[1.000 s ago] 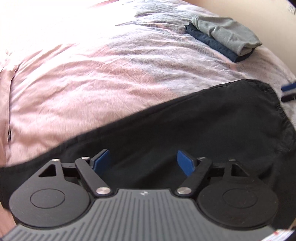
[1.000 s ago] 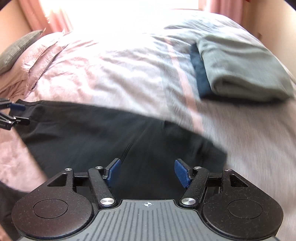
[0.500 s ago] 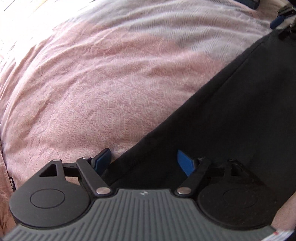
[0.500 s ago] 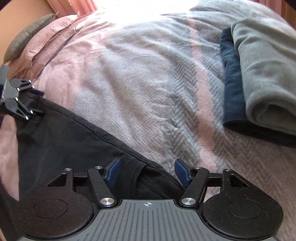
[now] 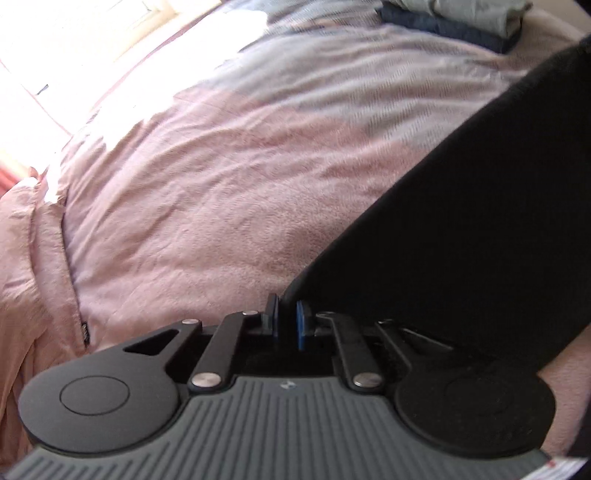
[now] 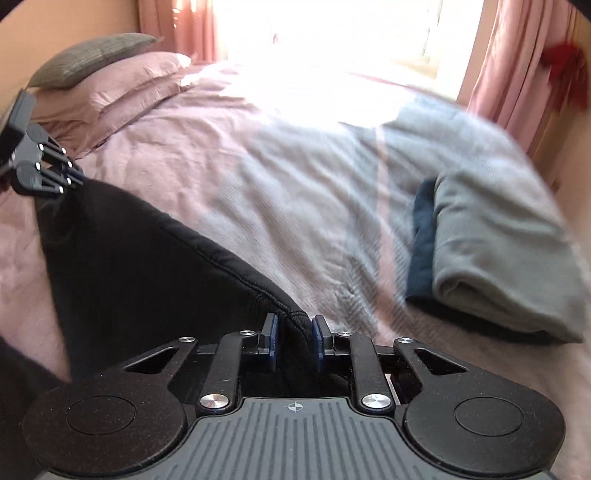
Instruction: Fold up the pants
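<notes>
Black pants [image 5: 461,221] lie on a pink and grey bedspread [image 5: 221,184]. In the left wrist view my left gripper [image 5: 286,306] is closing its jaws on the pants' near corner, and the blue pads [image 5: 300,325] pinch the thin fabric. In the right wrist view my right gripper [image 6: 294,321] is closing on a thick stitched corner of the pants [image 6: 147,266], with the seam pressed between the pads. The fabric stretches from there to the left gripper [image 6: 70,177] at the far left, and that stretch hangs raised off the bed.
A folded grey garment [image 6: 498,251] on a navy one [image 6: 423,240] lies to the right on the bed; the same stack [image 5: 461,18] shows top right in the left wrist view. Pillows [image 6: 110,85] are at the head, pink curtains [image 6: 517,74] by the bright window.
Both grippers stood open over the pants, moved to the pants' edge and have closed on it. The fabric between them has come up off the bed.
</notes>
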